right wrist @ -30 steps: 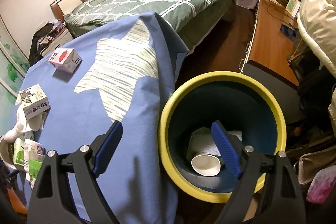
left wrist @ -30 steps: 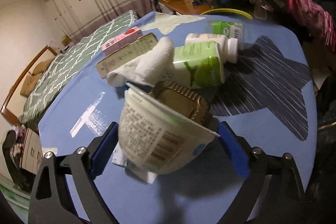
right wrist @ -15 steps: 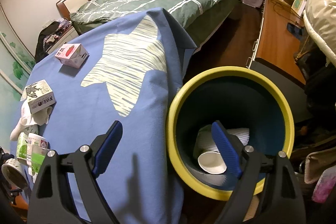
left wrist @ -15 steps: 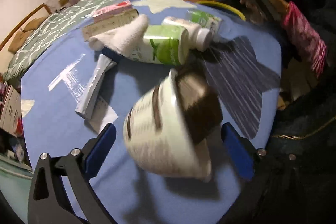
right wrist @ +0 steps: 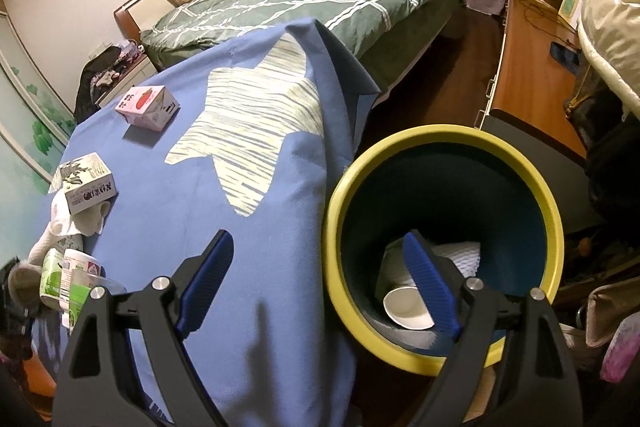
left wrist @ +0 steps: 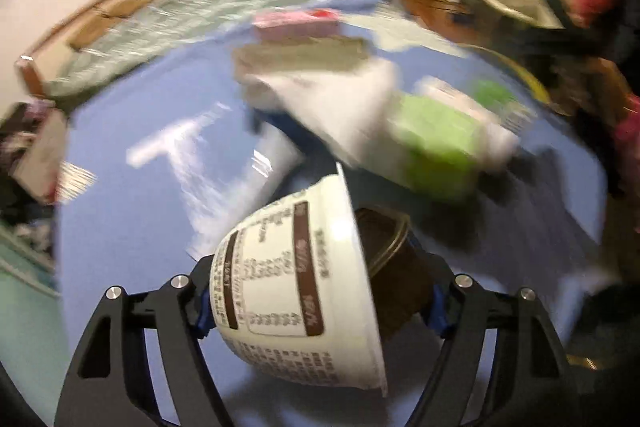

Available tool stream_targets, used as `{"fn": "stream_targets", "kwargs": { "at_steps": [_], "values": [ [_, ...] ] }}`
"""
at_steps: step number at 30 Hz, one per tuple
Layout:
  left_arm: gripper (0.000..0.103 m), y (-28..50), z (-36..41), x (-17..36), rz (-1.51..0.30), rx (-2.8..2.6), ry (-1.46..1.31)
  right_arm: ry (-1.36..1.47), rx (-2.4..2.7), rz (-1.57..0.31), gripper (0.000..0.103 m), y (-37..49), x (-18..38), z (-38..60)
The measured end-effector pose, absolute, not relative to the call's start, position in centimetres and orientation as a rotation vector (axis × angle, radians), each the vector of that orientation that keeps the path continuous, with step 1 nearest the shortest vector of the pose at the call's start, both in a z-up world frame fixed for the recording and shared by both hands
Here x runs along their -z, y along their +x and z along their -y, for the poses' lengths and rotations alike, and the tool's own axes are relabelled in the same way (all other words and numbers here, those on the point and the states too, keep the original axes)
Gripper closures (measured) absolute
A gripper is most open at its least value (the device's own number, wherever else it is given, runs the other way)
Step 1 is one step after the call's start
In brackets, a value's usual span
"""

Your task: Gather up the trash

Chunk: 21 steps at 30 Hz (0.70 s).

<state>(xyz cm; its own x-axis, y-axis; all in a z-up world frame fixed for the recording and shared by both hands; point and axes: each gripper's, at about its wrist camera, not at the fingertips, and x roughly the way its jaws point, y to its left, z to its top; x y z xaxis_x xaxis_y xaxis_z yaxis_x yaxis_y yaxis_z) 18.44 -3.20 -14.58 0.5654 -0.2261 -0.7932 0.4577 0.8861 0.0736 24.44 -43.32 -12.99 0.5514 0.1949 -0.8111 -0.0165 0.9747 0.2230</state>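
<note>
Sideways between the left gripper's [left wrist: 320, 301] clenched jaws lies a white printed cup [left wrist: 298, 291], rim pointing right, above the blue counter [left wrist: 132, 227]. Rightward, the right gripper [right wrist: 320, 283] hangs released beside the yellow-rimmed bin [right wrist: 554, 227].

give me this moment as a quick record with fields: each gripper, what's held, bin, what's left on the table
left gripper: shut on cup, a dark insert inside it
right gripper: open, empty, over the bin's edge
bin: yellow rim, beside table, holds white bowl and paper
table: pink box, grey box, tissue, green bottles
left view: blurred
</note>
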Motion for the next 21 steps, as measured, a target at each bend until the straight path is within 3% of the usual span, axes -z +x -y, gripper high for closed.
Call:
{"fn": "stream_targets", "kwargs": {
  "at_steps": [2, 4, 10, 15, 21],
  "values": [
    [0.025, 19.7, 3.7, 14.3, -0.865, 0.321, 0.301, 0.203, -0.125, -0.98, 0.021, 24.4, 13.1, 43.5],
    [0.014, 20.4, 4.1, 14.2, -0.854, 0.284, 0.272, 0.207, -0.127, -0.985, 0.021, 24.5, 13.3, 43.6],
    [0.006, 18.6, 3.6, 12.9, -0.824, 0.164, 0.265, 0.207, -0.129, -0.999, 0.021, 24.3, 14.0, 44.0],
    [0.005, 15.6, 3.4, 9.2, -0.698, 0.052, 0.232, 0.23, -0.133, -0.986, 0.021, 24.4, 14.1, 44.2],
    [0.005, 14.1, 7.5, 9.1, -0.734, 0.222, 0.161, 0.233, -0.158, -0.97, 0.021, 24.1, 13.7, 43.6]
  ]
}}
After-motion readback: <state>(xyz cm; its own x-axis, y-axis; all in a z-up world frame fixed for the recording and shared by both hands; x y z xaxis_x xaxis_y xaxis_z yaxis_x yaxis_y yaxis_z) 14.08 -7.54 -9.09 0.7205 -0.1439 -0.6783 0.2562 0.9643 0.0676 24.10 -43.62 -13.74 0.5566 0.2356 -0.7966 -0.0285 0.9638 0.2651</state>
